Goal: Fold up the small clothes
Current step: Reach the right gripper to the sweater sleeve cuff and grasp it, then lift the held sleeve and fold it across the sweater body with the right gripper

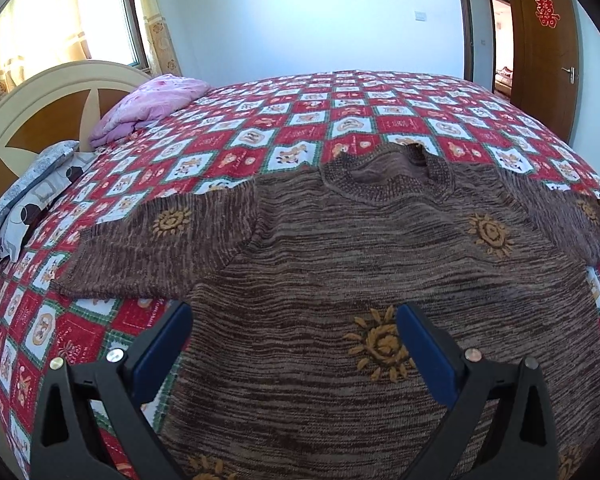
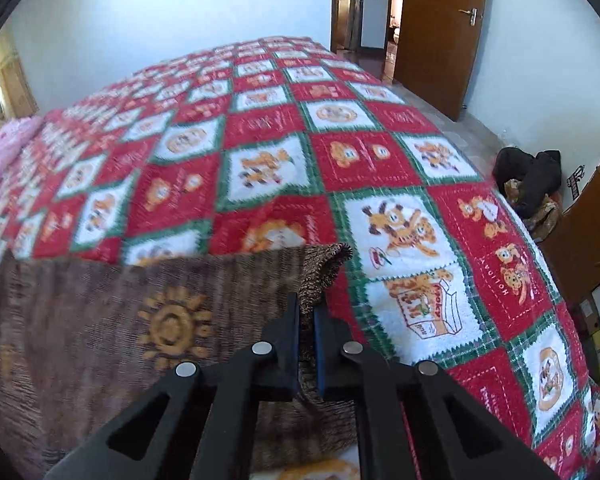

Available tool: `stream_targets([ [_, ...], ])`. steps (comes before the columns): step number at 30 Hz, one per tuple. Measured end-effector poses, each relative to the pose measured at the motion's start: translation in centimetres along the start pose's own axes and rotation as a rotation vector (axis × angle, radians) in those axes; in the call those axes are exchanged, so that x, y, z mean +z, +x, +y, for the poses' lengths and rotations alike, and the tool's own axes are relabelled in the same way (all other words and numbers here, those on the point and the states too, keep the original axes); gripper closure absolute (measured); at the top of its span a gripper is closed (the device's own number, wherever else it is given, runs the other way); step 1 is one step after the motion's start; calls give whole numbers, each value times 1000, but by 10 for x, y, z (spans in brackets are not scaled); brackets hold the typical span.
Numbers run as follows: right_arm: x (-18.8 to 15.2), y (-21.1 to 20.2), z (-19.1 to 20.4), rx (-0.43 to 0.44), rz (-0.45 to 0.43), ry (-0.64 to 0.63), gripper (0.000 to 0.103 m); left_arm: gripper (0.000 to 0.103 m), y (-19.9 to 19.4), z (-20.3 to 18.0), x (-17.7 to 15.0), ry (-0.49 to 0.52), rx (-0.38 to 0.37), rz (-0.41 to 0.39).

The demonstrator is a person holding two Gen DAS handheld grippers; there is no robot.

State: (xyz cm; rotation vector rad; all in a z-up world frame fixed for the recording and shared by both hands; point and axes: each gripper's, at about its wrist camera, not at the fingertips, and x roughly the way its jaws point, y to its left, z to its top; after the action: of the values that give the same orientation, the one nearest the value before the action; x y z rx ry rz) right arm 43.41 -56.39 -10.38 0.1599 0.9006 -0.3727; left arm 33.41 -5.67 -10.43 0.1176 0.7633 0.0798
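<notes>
A brown knitted sweater (image 1: 340, 240) with orange sun motifs is lying spread flat, neckline away from the camera, on a bed covered by a red, white and green checked blanket (image 1: 284, 120) printed with cartoon animals. In the left wrist view the left gripper (image 1: 294, 312) is hanging over the sweater's lower body with its blue-padded fingers (image 1: 164, 344) standing wide apart, nothing between them, one finger over the sweater's side edge and the other beside a sun motif. The sweater's left sleeve (image 1: 140, 248) is stretching out over the blanket toward the pillows (image 1: 28, 200) and the pink quilt (image 1: 148, 104) by the headboard (image 1: 40, 120).

Over in the right wrist view, the right gripper (image 2: 307, 304) is pinching the other sleeve (image 2: 180, 320) just behind its ribbed cuff (image 2: 328, 264); the jaws are drawn nearly together with a fold of the knit squeezed between them. That picture is blurring along the sleeve's far edge, so the sleeve seems to be lifting slightly off the blanket, though that is hard to confirm. The cuff is poking out beyond the fingertips, curling over a white square of the blanket. Beyond the bed's foot a wooden door (image 2: 440, 32) is standing open, and dark bags (image 2: 532, 176) are sitting on the floor near the wall.
</notes>
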Motion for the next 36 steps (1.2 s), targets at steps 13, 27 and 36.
stream_targets([
  [13,21,-88,88,138,-70,-42,98,0,-8,38,-6,-69,3,-13],
  [27,18,-127,218,293,-51,-146,98,0,-8,73,-16,-124,-17,-14],
  [36,-22,-93,314,393,18,-179,98,0,-4,96,-23,-159,-5,-2],
])
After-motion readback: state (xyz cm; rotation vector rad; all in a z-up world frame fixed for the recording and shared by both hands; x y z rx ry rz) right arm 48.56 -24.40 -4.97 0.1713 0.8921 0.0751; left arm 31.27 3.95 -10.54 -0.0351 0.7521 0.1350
